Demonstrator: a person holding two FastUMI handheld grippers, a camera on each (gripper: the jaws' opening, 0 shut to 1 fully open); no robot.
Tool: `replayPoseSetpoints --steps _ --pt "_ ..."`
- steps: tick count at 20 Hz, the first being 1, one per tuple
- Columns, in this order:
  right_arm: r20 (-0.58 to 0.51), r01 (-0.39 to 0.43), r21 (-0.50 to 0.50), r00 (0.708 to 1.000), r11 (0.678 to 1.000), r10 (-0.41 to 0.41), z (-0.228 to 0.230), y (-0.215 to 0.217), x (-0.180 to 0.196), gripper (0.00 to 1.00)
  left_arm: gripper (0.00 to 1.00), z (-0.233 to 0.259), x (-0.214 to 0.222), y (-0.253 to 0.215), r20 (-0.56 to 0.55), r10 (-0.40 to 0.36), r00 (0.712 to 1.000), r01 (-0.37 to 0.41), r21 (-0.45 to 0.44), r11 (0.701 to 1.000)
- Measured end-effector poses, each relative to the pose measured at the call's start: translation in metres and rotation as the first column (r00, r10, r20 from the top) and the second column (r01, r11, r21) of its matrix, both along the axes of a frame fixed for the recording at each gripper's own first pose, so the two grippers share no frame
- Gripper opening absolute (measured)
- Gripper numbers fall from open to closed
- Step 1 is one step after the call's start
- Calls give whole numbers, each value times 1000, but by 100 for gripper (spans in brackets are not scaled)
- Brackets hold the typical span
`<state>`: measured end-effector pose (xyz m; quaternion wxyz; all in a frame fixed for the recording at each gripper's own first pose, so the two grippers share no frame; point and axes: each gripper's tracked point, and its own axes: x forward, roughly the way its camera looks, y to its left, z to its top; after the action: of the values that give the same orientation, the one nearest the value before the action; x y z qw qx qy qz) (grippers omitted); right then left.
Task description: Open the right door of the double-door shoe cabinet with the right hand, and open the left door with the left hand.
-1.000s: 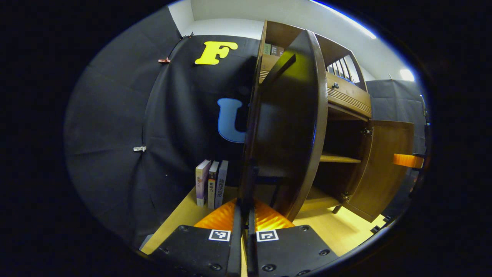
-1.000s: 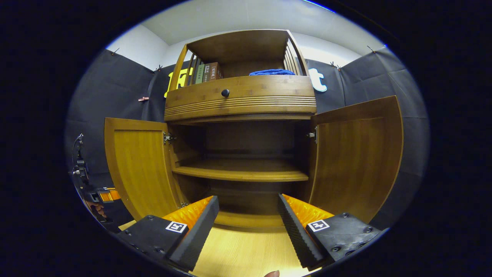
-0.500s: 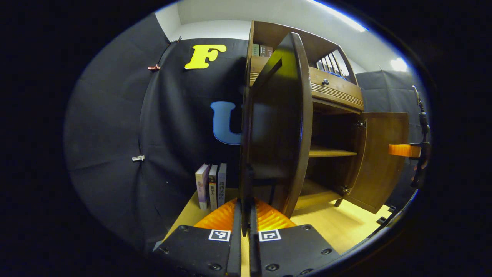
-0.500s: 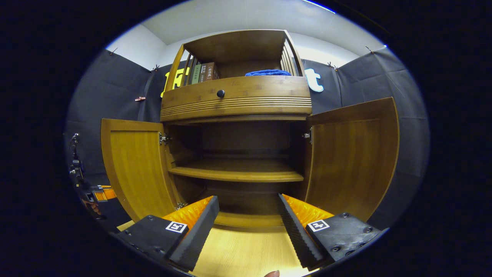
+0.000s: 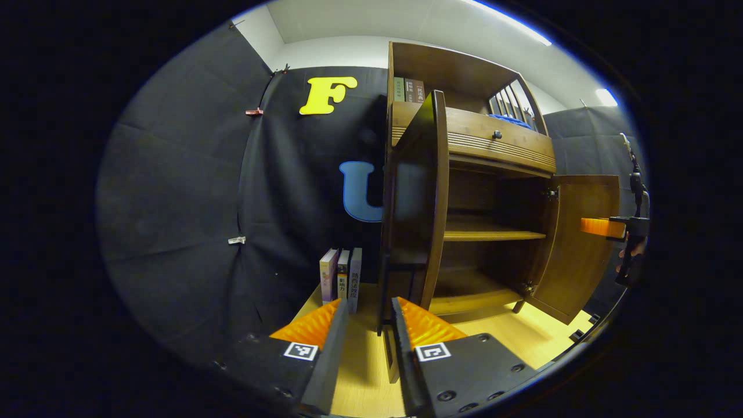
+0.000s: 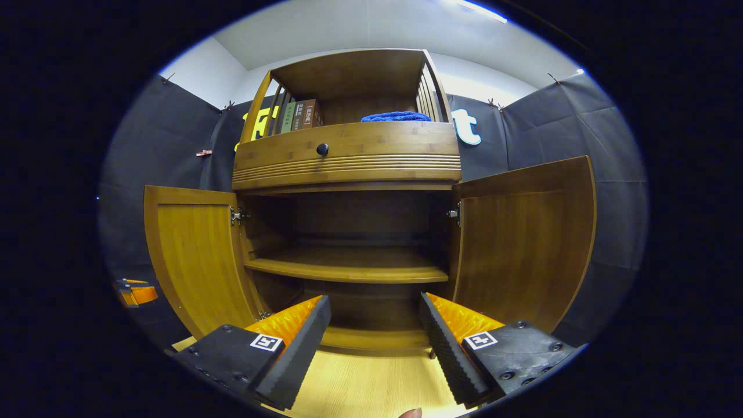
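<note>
Black cloth walled the booth; left door stood edge-on just ahead of the parted left gripper, right door swung wide, right of the open, empty right gripper.

A pale wooden desk carries the shoe cabinet, which stands on short legs. Three books stand upright on the desk just beside the cabinet's left side, against the black cloth. Inside, the middle shelf and the bottom board look bare, though their back corners are dim.
</note>
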<state>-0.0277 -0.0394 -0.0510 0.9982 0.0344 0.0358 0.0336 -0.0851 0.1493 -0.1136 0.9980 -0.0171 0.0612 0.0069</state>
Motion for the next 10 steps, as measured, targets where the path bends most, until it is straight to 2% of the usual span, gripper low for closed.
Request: replayPoseSetpoints --steps 1,2,4,5,10 --pt "-1 -4 -2 1000 1000 4 0 2 1 98 54 2 -4 -3 4 -3 1000 3 -1 1000" --pt "-1 -7 -7 1000 1000 7 -2 3 2 98 63 4 -9 -8 11 -16 1000 16 -8 1000" --pt "-5 -13 -12 1000 1000 13 -4 5 5 98 74 7 -15 -20 15 -33 999 33 -24 999" --pt "-7 -15 -7 1000 1000 15 -5 7 6 98 83 9 -17 -26 19 -41 999 41 -24 999" --pt "1 -18 5 1000 1000 18 -4 13 6 96 95 23 -17 -61 50 -57 997 58 -13 998"
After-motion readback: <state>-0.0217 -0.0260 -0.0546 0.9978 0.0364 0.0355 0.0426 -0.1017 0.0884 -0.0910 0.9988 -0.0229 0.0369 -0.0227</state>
